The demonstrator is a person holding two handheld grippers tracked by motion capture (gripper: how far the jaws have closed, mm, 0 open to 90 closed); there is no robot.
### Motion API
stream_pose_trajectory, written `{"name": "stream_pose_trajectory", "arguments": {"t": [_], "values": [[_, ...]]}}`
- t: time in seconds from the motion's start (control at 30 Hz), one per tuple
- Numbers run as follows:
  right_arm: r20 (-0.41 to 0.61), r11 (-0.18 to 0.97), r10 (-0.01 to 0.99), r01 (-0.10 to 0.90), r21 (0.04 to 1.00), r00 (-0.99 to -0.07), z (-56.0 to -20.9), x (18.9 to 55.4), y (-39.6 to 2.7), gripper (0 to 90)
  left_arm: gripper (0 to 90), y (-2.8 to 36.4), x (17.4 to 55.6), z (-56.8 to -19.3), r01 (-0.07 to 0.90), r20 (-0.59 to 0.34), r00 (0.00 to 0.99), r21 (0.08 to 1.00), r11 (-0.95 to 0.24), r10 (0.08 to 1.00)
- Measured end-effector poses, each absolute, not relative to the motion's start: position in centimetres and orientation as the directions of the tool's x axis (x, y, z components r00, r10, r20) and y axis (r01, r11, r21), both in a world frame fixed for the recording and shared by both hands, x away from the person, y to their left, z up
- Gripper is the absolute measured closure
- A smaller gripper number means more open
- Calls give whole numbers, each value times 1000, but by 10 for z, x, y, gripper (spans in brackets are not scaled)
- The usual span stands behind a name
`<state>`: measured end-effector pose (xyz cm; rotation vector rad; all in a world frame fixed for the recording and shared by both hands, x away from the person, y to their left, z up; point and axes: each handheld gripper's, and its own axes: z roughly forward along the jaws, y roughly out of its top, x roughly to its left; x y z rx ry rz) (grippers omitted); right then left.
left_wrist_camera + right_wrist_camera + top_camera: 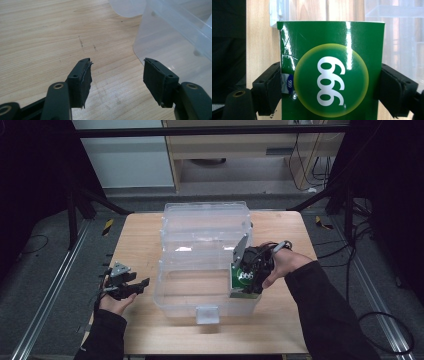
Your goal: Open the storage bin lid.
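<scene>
A clear plastic bin [165, 285] with its lid open stands in the middle of the wooden table. My right gripper [246, 281] is shut on a green box [332, 70] printed with a white "999" in a yellow-green circle; both jaws press its sides. In the high view the green box [242, 279] hangs at the bin's right wall, over its inside. My left gripper [116, 82] stands open above bare wood, just left of the bin's corner [150, 47], nothing between its jaws. In the high view that left gripper [134, 286] sits left of the bin.
The bin's raised lid [206, 225] takes the back middle of the table [140, 235]. A front latch [207, 314] sticks out toward the table's near edge. Dark frame posts and cables flank the table on the floor.
</scene>
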<state>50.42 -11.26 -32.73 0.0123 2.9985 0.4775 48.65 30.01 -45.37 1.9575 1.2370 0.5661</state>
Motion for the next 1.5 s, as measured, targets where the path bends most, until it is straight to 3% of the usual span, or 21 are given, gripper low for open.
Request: {"name": "stream_pose_trajectory", "arguments": {"t": [0.4, 1.23, 1.5], "values": [[-110, 958, -7, -39, 284, -994, -335, 505, -110, 170, 388, 300, 487, -454, 572, -19, 440, 777, -263, 898], [-136, 954, 30, -12, 299, -990, -333, 502, -115, 173, 390, 298, 487, -455, 571, -11, 449, 773, -278, 893], [-117, 969, 16, -14, 246, -993, -334, 501, -110, 173, 390, 298, 487, -455, 570, -13, 446, 775, -273, 895]]}}
